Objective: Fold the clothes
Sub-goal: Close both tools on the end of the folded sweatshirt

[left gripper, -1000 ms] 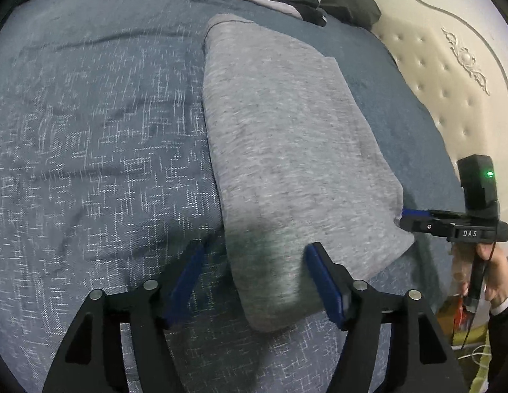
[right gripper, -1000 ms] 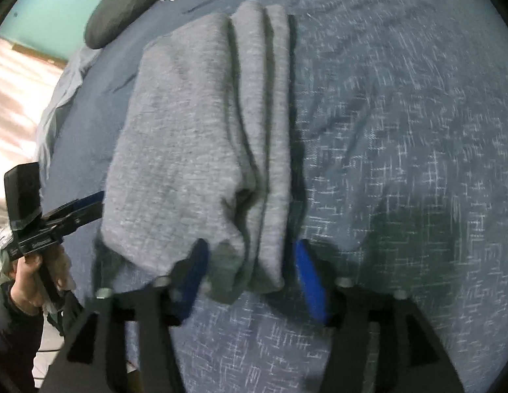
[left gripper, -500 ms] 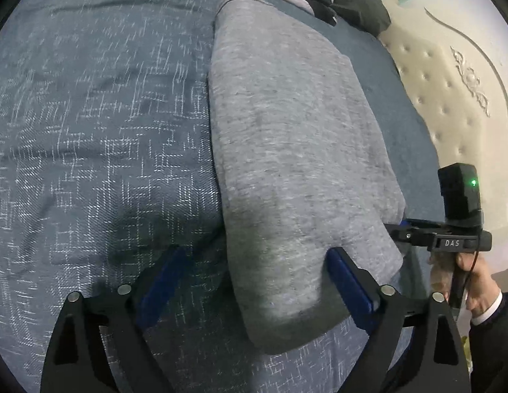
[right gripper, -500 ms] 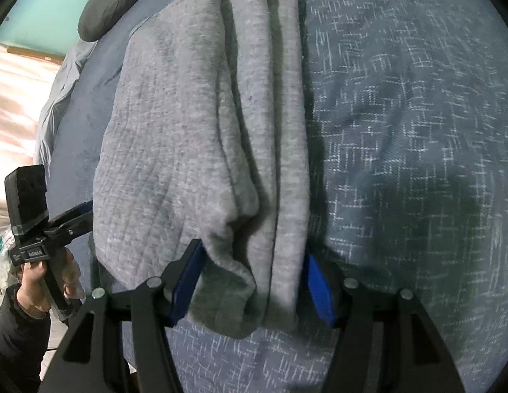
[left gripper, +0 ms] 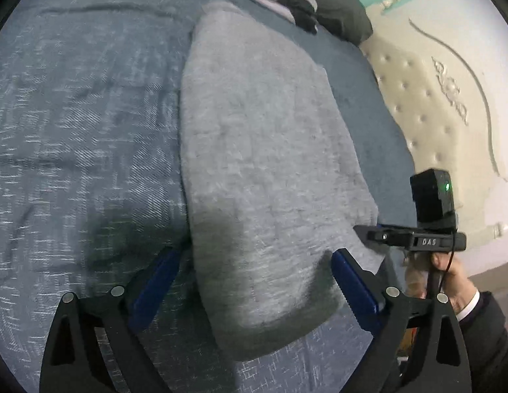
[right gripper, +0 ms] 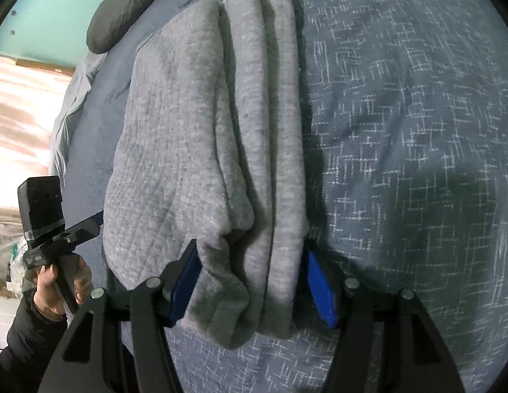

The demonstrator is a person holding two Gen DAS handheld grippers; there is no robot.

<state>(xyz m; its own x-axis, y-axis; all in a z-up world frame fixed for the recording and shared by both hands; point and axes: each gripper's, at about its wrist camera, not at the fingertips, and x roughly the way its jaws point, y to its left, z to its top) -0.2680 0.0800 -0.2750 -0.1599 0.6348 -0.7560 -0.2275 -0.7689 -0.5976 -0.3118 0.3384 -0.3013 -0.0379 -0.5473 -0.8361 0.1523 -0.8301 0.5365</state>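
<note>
Sweater (left gripper: 263,177), grey and folded, is seen lying on the bed (left gripper: 83,124), straddled by the spread left gripper (left gripper: 254,281). From the right wrist, its layered end is flanked by the right gripper (right gripper: 250,281), fingers (right gripper: 319,285) parted.

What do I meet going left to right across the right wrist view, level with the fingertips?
Person's hand holding the other black gripper → blue left finger pad → folded grey knit garment → blue right finger pad → dark blue patterned bedspread.

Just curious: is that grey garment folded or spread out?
Folded: the grey garment lies as a narrow bundle, stacked layers showing at its near end.
</note>
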